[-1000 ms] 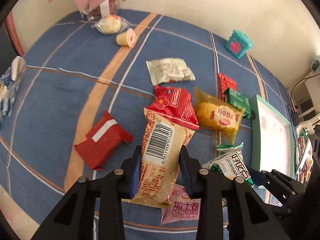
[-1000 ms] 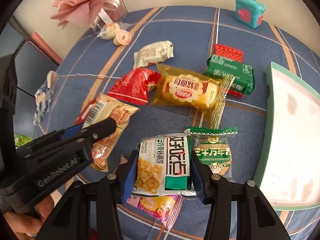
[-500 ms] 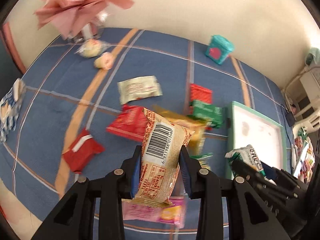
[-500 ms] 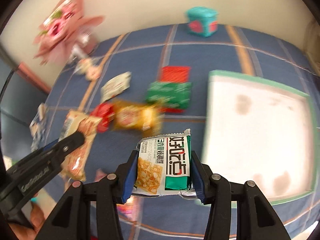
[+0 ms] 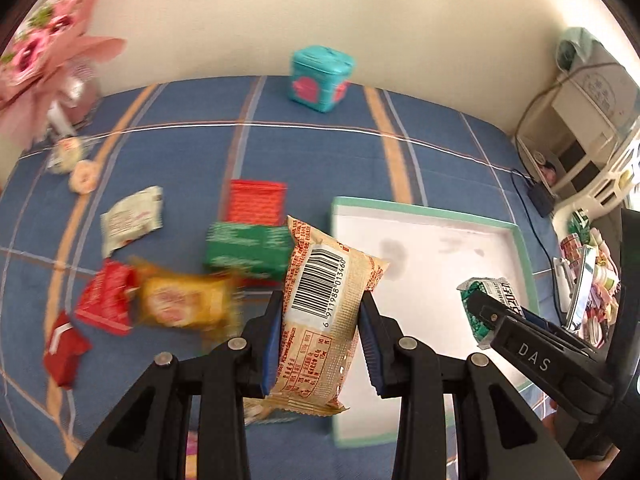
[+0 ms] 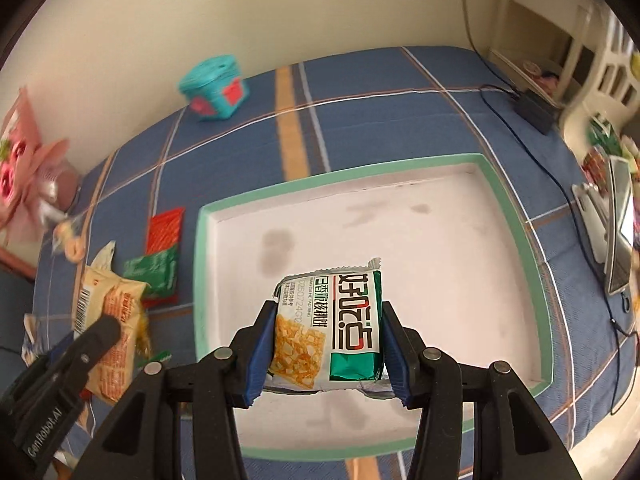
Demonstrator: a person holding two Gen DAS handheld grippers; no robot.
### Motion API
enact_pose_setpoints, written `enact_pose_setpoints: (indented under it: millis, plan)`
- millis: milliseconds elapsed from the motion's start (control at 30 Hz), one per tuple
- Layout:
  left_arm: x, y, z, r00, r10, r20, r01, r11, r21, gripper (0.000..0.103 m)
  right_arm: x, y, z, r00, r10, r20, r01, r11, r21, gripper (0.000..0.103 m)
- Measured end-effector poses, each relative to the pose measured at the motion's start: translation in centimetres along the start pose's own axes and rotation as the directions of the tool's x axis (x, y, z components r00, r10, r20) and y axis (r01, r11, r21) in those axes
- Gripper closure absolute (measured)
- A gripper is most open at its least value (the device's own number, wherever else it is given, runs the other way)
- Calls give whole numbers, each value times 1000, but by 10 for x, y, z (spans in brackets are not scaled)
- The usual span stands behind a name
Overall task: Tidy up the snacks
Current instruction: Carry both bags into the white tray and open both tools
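My left gripper (image 5: 320,312) is shut on a beige barcode snack pack (image 5: 324,308), held in the air at the left edge of the white tray with a green rim (image 5: 424,210). My right gripper (image 6: 328,344) is shut on a white-and-green cracker pack (image 6: 332,328), hanging over the middle of the same tray (image 6: 200,272). In the left wrist view the right gripper and its cracker pack (image 5: 488,300) show at the right, above the tray. The right wrist view shows the beige pack (image 6: 110,320) at the lower left.
Loose snacks lie left of the tray on the blue plaid cloth: a green pack (image 5: 248,248), a red flat pack (image 5: 256,200), a yellow pack (image 5: 180,302), red wrappers (image 5: 104,296), a white pack (image 5: 130,220). A teal box (image 5: 320,78) stands at the back, a pink bouquet (image 5: 48,56) far left.
Both grippers have carried their packs to the right and slightly up, from above the snack pile to the tray. The right one now hangs over the tray's middle.
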State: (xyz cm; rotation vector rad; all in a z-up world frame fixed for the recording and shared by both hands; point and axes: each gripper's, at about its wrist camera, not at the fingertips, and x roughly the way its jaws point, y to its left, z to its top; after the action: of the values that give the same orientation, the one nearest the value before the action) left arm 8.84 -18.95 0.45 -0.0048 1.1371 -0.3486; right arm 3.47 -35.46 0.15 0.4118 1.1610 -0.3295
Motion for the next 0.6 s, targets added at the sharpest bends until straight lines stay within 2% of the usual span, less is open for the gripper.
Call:
enact_pose_setpoints:
  millis: [267, 433, 600]
  plan:
    - [52, -42, 12, 999, -34, -23, 34, 999, 28, 66, 24, -45, 19, 998, -57, -8, 58, 992, 109, 51]
    - [78, -52, 20, 998, -49, -33, 50, 998, 40, 66, 41, -59, 31, 998, -63, -10, 64, 989, 133, 51]
    - [95, -56, 27, 999, -42, -33, 44, 998, 51, 66, 54, -69, 40, 995, -101, -17, 103, 985, 140, 51]
